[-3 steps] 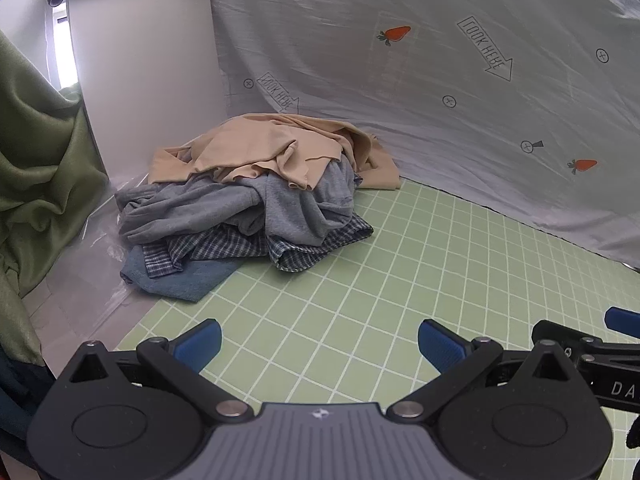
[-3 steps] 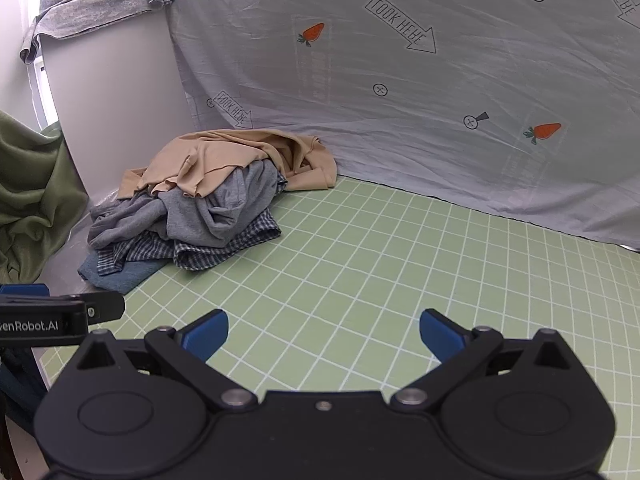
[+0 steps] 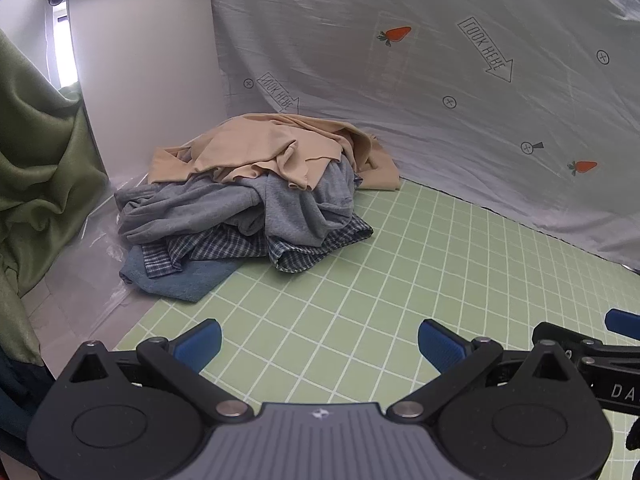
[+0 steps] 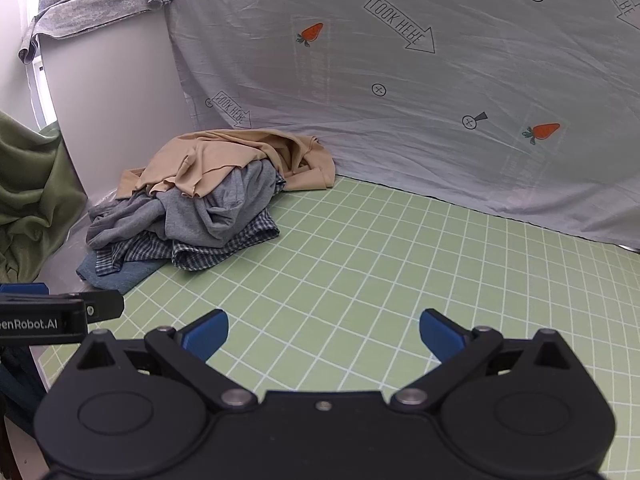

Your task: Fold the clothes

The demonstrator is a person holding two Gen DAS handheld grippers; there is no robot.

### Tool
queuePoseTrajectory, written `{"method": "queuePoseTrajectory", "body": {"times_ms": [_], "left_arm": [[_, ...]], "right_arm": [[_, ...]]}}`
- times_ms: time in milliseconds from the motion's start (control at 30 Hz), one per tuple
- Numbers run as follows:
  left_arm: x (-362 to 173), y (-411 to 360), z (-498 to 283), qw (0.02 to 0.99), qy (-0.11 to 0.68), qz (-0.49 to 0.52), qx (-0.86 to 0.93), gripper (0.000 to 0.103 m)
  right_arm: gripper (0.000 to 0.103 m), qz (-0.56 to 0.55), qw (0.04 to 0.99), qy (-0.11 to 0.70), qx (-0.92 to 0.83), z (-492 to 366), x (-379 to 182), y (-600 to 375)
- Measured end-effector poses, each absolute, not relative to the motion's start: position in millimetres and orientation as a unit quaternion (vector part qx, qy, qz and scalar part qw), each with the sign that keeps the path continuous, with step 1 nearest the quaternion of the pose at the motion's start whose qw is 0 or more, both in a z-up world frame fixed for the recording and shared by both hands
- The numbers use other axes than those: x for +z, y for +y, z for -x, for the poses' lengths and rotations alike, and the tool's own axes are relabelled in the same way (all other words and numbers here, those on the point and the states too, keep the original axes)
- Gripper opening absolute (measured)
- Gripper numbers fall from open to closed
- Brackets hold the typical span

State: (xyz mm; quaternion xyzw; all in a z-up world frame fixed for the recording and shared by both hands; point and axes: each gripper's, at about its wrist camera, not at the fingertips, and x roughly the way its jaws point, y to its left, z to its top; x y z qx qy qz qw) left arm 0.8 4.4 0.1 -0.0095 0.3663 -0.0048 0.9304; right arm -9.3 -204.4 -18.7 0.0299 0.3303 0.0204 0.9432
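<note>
A heap of clothes (image 3: 256, 200) lies at the far left of the green grid mat (image 3: 400, 280): a tan garment (image 3: 264, 148) on top, a grey sweatshirt (image 3: 280, 216), a plaid shirt (image 3: 312, 248) and a blue cloth (image 3: 188, 280) beneath. It also shows in the right wrist view (image 4: 200, 208). My left gripper (image 3: 320, 344) is open and empty, well short of the heap. My right gripper (image 4: 324, 332) is open and empty, to the right of the left one (image 4: 60, 312).
A grey printed sheet (image 3: 440, 80) hangs behind the mat. A white cabinet (image 3: 140, 60) with a cloth on top stands at the back left. A green curtain (image 3: 32, 168) hangs at the left. Clear plastic (image 3: 80, 280) covers the surface left of the mat.
</note>
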Motion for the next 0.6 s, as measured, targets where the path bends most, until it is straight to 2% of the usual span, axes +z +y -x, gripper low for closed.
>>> {"method": "queuePoseTrajectory", "body": {"times_ms": [600], "left_arm": [[-1.9, 2.0, 0.9, 0.93, 0.366, 0.01, -0.008, 0.103]], "right_arm": [[0.103, -0.034, 0.942, 0.332, 0.021, 9.4, -18.3, -204.4]]}}
